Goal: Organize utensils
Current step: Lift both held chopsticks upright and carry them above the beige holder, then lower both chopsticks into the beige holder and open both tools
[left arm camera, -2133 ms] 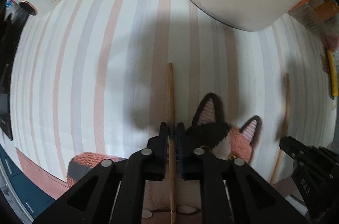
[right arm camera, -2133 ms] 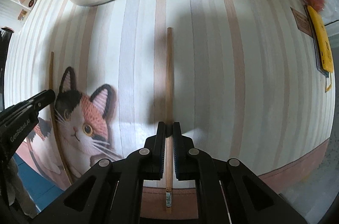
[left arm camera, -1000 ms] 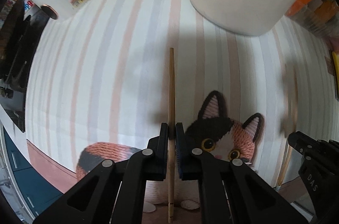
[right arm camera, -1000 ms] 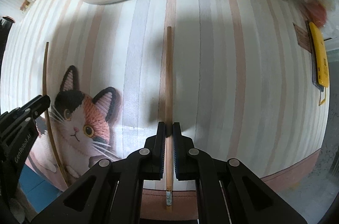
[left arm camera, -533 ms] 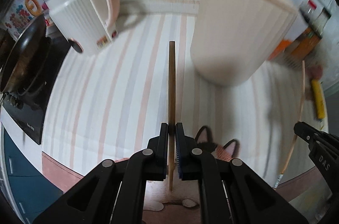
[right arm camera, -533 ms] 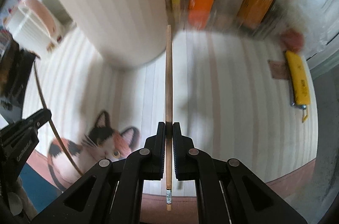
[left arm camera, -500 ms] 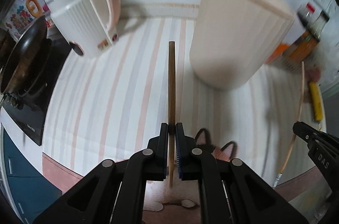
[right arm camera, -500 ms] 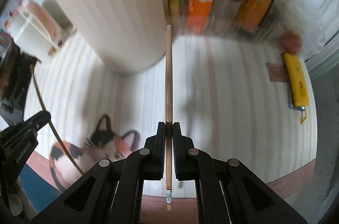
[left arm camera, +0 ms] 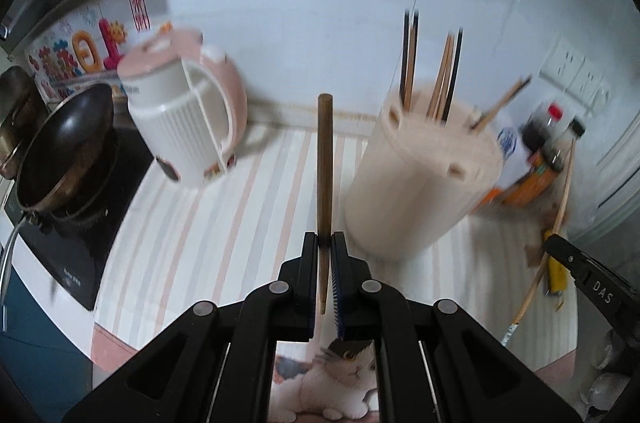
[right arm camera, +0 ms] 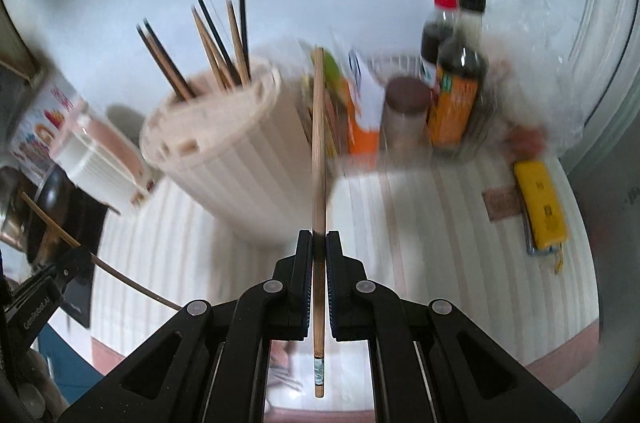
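The utensil holder [left arm camera: 420, 175] stands between the kettle [left arm camera: 188, 127] at left and bottles [left arm camera: 548, 143] at right, chopsticks [left arm camera: 440, 83] upright inside

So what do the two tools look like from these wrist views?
Both are matte black plastic: the left tool and right tool have angular linkage arms with silver pivot pins and blue-edged fingertip pads. White lettering marks each one's side where it shows in the other's view.

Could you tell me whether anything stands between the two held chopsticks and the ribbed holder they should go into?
Nothing visible does. The left chopstick and right chopstick hang in open air short of the holder; only chopsticks already standing in it crowd its top.
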